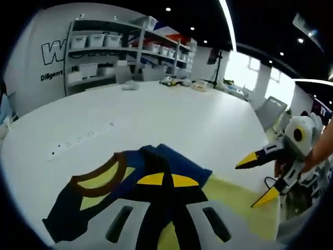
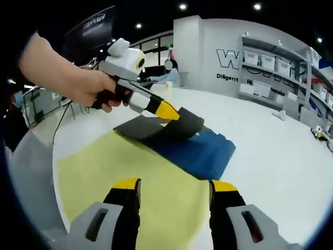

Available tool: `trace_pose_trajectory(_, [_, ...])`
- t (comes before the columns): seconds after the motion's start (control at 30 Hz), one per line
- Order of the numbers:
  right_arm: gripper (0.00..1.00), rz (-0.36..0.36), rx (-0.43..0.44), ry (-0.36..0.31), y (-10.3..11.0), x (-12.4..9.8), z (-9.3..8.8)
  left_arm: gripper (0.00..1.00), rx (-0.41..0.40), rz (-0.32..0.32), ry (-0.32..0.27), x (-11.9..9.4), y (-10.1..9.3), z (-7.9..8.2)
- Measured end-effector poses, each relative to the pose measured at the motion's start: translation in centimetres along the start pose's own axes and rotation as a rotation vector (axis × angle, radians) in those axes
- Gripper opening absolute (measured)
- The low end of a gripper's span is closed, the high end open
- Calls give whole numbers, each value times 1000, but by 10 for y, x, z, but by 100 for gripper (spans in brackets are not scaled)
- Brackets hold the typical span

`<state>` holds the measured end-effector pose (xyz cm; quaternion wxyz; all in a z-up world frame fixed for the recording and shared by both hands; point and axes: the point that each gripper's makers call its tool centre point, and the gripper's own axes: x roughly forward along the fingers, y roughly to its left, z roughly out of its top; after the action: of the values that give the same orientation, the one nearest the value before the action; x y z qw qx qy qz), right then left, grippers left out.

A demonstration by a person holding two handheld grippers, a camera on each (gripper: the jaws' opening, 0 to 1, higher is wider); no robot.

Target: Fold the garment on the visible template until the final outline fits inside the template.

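Observation:
A dark blue garment (image 1: pixel 179 162) with a yellow and brown neckline lies partly on the yellow template (image 1: pixel 240 202) on a white table. My left gripper (image 1: pixel 167 180) is shut on a dark fold of it, which runs up between the jaws. In the right gripper view, a hand holds that left gripper (image 2: pixel 167 111) at the lifted dark edge of the garment (image 2: pixel 205 151). My right gripper (image 2: pixel 175 186) stands open above the bare yellow template (image 2: pixel 119 161), with nothing between its fingers. It also appears open at the right of the left gripper view (image 1: pixel 256 179).
The white table (image 1: pixel 156 114) stretches far beyond the garment, with a row of sockets (image 1: pixel 78 140) set in its top. Small items (image 1: pixel 177 82) lie at its far end. Shelves with white bins (image 1: pixel 104 41) line the wall. A grey chair (image 1: pixel 270 109) stands at the right.

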<state>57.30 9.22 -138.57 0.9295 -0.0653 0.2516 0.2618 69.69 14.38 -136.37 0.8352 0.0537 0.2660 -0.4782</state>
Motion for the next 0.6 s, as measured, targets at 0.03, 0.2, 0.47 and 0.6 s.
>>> trace_pose_trajectory(0.03, [49,-1,3,-1,0,0,0,1,0,0,5,2,-1,-1])
trace_pose_trajectory(0.2, [49,-2,16,-4,0,-1,-3,1,-12,4,23,12,-6,-6])
trace_pose_trajectory(0.47, [49,-8,25,2,-4,-4,-7,2,-30,-3,52,28,-16,-16])
trace_pose_trajectory(0.6, [49,-9,28,1,-5,-5,-9,2,-37,-23,75,31,-26,-24])
